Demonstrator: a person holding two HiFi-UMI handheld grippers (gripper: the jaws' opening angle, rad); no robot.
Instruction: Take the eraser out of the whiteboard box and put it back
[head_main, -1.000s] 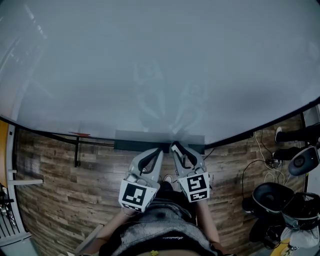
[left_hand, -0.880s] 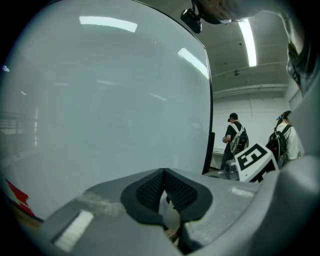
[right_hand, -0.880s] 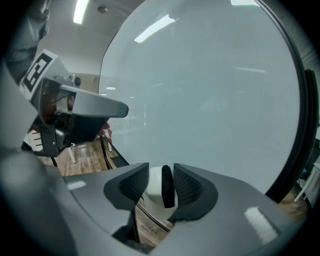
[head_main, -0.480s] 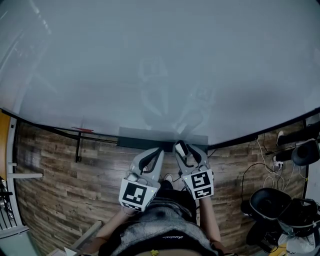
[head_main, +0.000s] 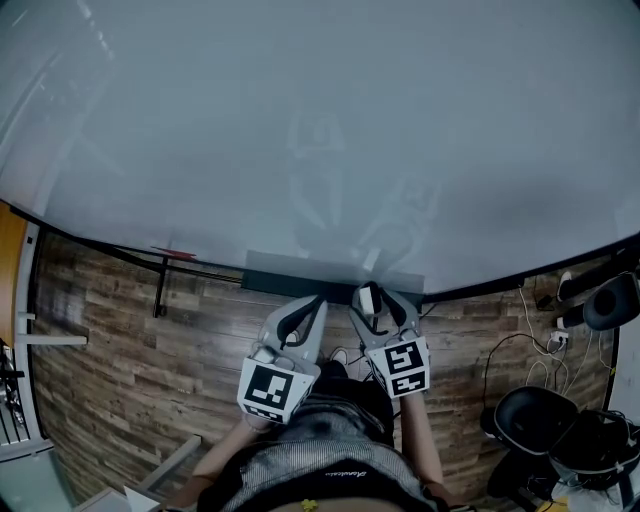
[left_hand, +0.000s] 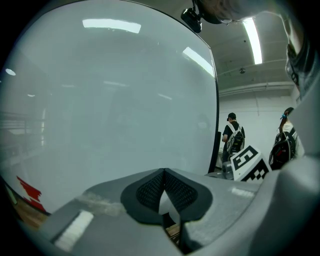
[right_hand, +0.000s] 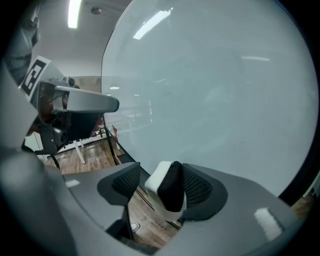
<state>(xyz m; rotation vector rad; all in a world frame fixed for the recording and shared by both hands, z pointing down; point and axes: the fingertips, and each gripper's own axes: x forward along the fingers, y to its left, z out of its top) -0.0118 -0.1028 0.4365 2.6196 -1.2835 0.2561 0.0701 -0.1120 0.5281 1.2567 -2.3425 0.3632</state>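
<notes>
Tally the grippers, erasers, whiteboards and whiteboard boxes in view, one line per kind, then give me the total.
Grippers: 2, the left gripper and the right gripper
Eraser: 1, between the right gripper's jaws, which have just been opening
Whiteboard: 1
Box on the whiteboard's lower edge: 1
Total: 5

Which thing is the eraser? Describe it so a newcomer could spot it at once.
Start at the big whiteboard and drop to the grey box on its lower edge. The right gripper is in front of it, and its jaws have just been opening. The eraser is the small block between them, against one pad: white edge, black face, unlike the grey jaws.
</notes>
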